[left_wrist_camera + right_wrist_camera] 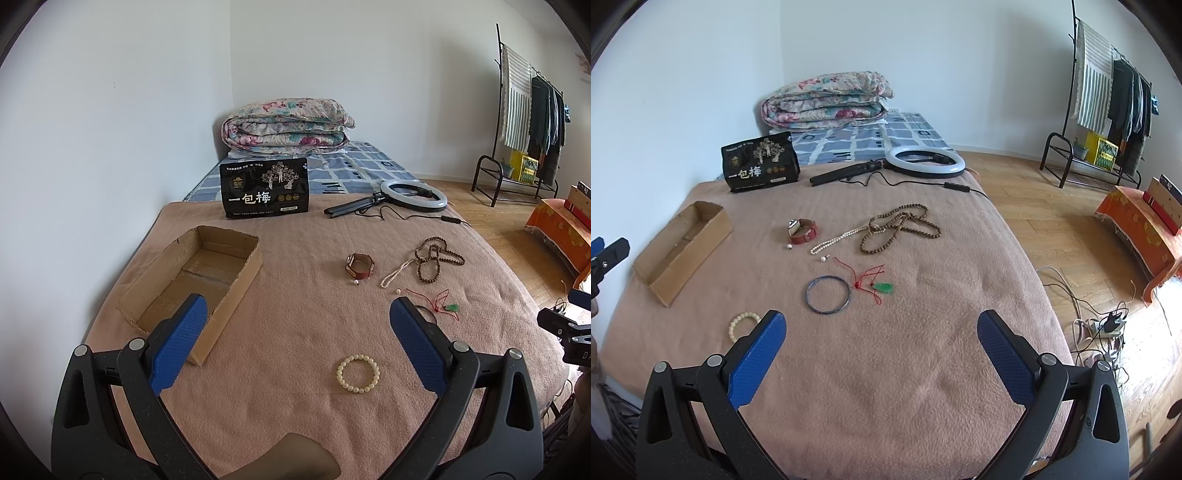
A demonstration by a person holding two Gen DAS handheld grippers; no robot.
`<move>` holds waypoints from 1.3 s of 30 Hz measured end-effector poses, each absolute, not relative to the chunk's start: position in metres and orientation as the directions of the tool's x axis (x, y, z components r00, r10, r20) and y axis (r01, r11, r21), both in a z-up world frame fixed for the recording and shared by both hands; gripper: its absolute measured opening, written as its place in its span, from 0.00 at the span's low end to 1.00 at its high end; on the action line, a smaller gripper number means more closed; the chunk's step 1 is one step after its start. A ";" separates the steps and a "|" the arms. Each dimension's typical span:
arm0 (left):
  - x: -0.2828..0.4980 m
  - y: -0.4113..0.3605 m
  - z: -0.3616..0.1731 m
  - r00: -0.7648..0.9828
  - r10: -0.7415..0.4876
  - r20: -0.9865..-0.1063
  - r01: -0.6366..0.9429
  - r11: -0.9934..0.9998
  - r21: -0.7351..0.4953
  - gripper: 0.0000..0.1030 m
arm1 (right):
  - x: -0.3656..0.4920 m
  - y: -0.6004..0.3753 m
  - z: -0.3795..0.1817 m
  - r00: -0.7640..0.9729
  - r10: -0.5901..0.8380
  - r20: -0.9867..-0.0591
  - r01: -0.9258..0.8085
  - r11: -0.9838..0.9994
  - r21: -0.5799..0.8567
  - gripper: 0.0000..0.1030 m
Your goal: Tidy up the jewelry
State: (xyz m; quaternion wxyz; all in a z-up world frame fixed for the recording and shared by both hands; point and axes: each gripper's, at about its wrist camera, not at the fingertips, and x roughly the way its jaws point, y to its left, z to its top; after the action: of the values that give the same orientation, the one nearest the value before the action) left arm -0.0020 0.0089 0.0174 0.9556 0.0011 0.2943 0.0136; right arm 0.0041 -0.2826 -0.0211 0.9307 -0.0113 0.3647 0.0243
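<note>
Both grippers wide apart, holding nothing, above the blanket [923,369].
Left gripper [295,314]: box [192,280] at 10 o'clock. Right gripper [881,325]: bangle [827,295] at 12 o'clock.

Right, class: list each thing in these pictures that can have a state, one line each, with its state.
left hand-held gripper: open, holding nothing
right hand-held gripper: open, holding nothing
cardboard box: open-topped, nothing visible inside
cream bead bracelet: flat on the blanket, outside the box
blue bangle: lying flat
watch: strap closed in a loop
brown bead necklace: loosely heaped
quilt: folded
ring light: lying down, appears unlit
</note>
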 end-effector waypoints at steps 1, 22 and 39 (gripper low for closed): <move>-0.002 0.009 0.017 0.826 0.026 -0.563 -0.025 1.000 0.009 0.98 | 0.004 -0.283 -0.021 0.732 0.036 -0.680 -0.053 0.999 -0.003 1.00; -0.002 0.010 0.017 0.826 0.028 -0.563 -0.025 1.000 0.012 0.98 | 0.004 -0.284 -0.022 0.729 0.033 -0.683 -0.052 0.999 -0.007 1.00; 0.006 0.015 -0.006 0.768 0.002 -0.641 0.034 0.998 0.044 0.98 | 0.015 -0.301 -0.029 0.688 0.004 -0.725 -0.016 1.000 -0.010 1.00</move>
State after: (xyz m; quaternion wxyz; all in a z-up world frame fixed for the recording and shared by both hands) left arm 0.0064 0.0154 -0.0061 0.9398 0.0266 0.3406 -0.0085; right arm 0.0150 -0.3009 -0.0293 0.9187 -0.0077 0.3948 0.0054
